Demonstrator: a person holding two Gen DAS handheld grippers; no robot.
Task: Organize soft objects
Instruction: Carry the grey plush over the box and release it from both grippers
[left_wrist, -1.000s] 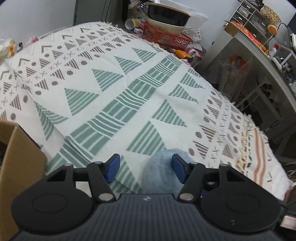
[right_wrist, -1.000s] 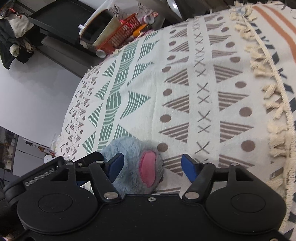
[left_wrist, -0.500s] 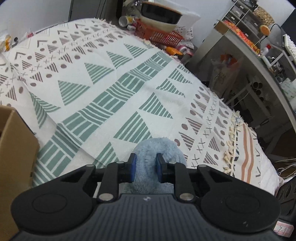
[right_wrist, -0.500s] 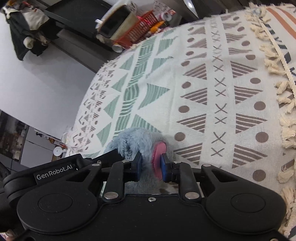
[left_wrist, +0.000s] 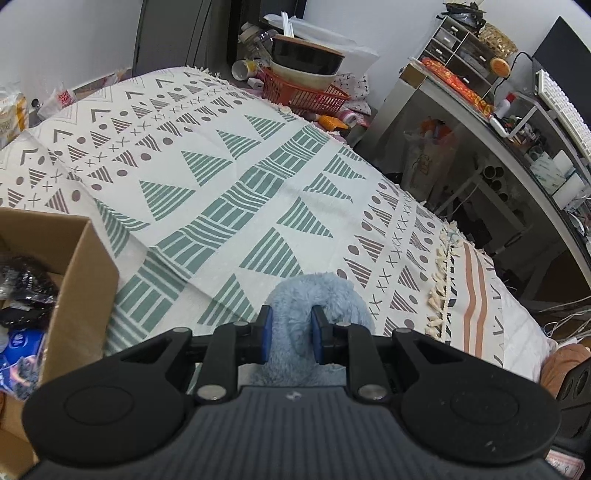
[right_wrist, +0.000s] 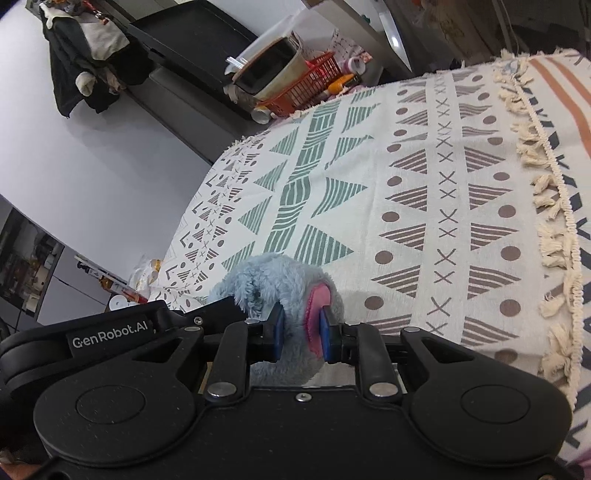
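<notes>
Broadly, a woven blanket (left_wrist: 229, 177) with green triangles, brown dots and a tasselled fringe (right_wrist: 554, 229) covers the whole surface, flat and bare beyond the toy. At the blanket's left edge stands an open cardboard box (left_wrist: 79, 269), holding dark crumpled items. On the blanket's near part sits a fluffy grey-blue plush toy (left_wrist: 321, 299), rounded, with a smooth pink patch (right_wrist: 314, 310). The left gripper (left_wrist: 290, 334) has its blue pads squeezed into the plush fur. The right gripper (right_wrist: 301, 332) is likewise closed tight on the toy at the pink patch.
</notes>
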